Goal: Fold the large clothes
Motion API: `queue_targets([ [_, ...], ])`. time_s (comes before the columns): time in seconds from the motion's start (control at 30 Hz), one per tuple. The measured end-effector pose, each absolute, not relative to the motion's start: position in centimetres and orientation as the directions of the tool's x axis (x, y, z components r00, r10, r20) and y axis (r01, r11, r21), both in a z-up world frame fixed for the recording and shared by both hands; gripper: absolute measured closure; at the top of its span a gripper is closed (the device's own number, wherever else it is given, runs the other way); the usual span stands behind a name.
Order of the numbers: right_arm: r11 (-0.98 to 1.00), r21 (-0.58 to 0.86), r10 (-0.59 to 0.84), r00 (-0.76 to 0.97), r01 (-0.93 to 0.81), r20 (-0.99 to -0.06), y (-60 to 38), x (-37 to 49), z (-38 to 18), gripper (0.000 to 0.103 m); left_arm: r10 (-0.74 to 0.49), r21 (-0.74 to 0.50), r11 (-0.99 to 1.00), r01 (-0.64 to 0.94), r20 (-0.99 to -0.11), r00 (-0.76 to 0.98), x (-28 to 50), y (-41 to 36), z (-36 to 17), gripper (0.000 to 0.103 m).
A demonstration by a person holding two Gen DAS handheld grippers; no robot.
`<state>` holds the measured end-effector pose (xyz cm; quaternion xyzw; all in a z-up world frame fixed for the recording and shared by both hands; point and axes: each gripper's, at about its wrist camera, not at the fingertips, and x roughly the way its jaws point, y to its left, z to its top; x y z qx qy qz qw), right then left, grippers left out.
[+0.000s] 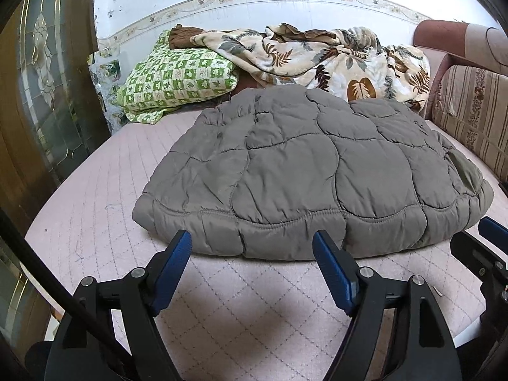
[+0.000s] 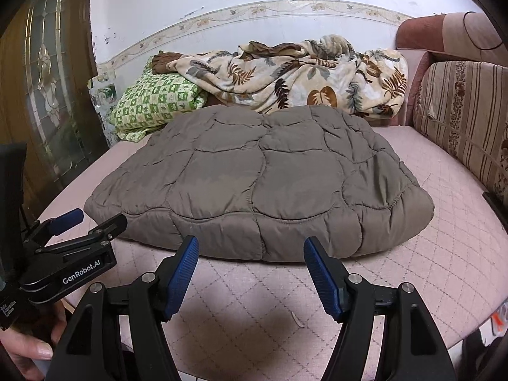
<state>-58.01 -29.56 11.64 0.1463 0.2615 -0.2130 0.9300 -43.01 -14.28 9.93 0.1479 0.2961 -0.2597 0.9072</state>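
1. The grey quilted jacket [image 1: 304,171] lies flat in the middle of the pink quilted mattress [image 1: 95,197], already doubled into a thick rectangular pad. Its stitched hem runs along the near edge, facing me, which I judge is why I have come at it from this side: the hem is the easiest part to pinch.
2. My left gripper [image 1: 252,247] hovers just short of that hem with its blue pads spread wide and nothing between them, not touching the cloth.
3. My right gripper [image 2: 250,252] does the same further along the hem, pads apart and empty. The two sit side by side so that one long edge could be lifted evenly.
4. In the right wrist view a thumb [image 2: 35,347] shows at the lower left, on the handle of my left tool.
5. Behind the jacket, against the wall, a green checked pillow [image 2: 152,104] and a leaf-print blanket [image 2: 295,76] are heaped out of the way, leaving room for folding.
6. A striped sofa cushion [image 2: 460,117] bounds the right side.
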Motion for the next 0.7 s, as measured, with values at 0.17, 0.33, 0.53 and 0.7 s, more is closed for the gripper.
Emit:
queue_targets([
  [0.17, 0.87, 0.151, -0.32, 0.771, 0.469, -0.55, -29.35, -57.82, 11.62, 0.03, -0.385, 0.109, 0.823, 0.557, -0.614, 0.689, -43.01, -14.3, 9.87, 0.025],
  [0.33, 0.867, 0.15, -0.322, 0.765, 0.475, -0.557, -29.43, -57.74, 11.45, 0.03, -0.386, 0.113, 0.821, 0.56, -0.613, 0.69, -43.02, -14.25, 9.9, 0.025],
  [0.53, 0.868, 0.151, -0.32, 0.765, 0.473, -0.558, -29.46, -57.74, 11.48, 0.03, -0.388, 0.112, 0.82, 0.561, -0.612, 0.689, -43.05, -14.36, 10.01, 0.025],
  [0.7, 0.867, 0.151, -0.321, 0.766, 0.474, -0.558, -29.43, -57.75, 11.45, 0.03, -0.387, 0.112, 0.822, 0.559, -0.611, 0.691, -43.08, -14.35, 10.02, 0.025],
])
